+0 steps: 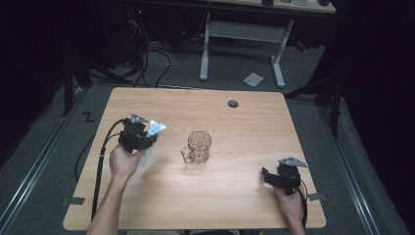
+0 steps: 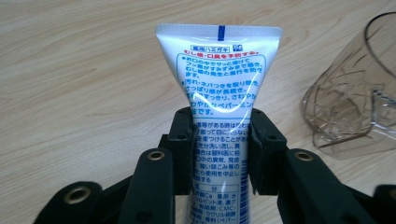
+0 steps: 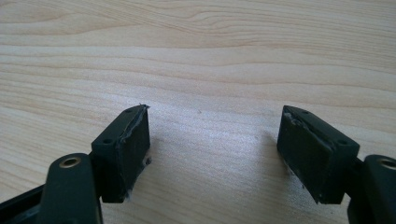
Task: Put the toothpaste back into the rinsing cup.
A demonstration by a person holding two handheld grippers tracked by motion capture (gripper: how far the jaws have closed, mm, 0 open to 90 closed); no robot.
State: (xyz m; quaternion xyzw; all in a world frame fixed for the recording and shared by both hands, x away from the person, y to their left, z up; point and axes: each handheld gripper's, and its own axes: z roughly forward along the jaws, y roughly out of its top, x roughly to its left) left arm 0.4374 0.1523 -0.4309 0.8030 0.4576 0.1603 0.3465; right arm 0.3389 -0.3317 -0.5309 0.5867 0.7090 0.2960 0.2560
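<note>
Toothpaste tube (image 2: 219, 93) sits clamped between the left gripper's (image 2: 220, 140) pads, crimped end outward

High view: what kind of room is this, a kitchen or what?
Probably a lab or workshop, not a kitchen: a bare wooden table on grey floor, tangled cables behind it, and another desk frame against dark surroundings.

Left gripper (image 1: 145, 138) is up off the worktop, held in the left hand (image 1: 125, 161) with the forearm coming in from the bottom edge. Its fingers (image 2: 184, 144) are clamped tight on a white tube (image 2: 218, 88), which sticks out past the fingertips. Right gripper (image 1: 270, 175) sits low in the right hand (image 1: 289, 204), fingers (image 3: 128, 149) spread wide with nothing between them.
</note>
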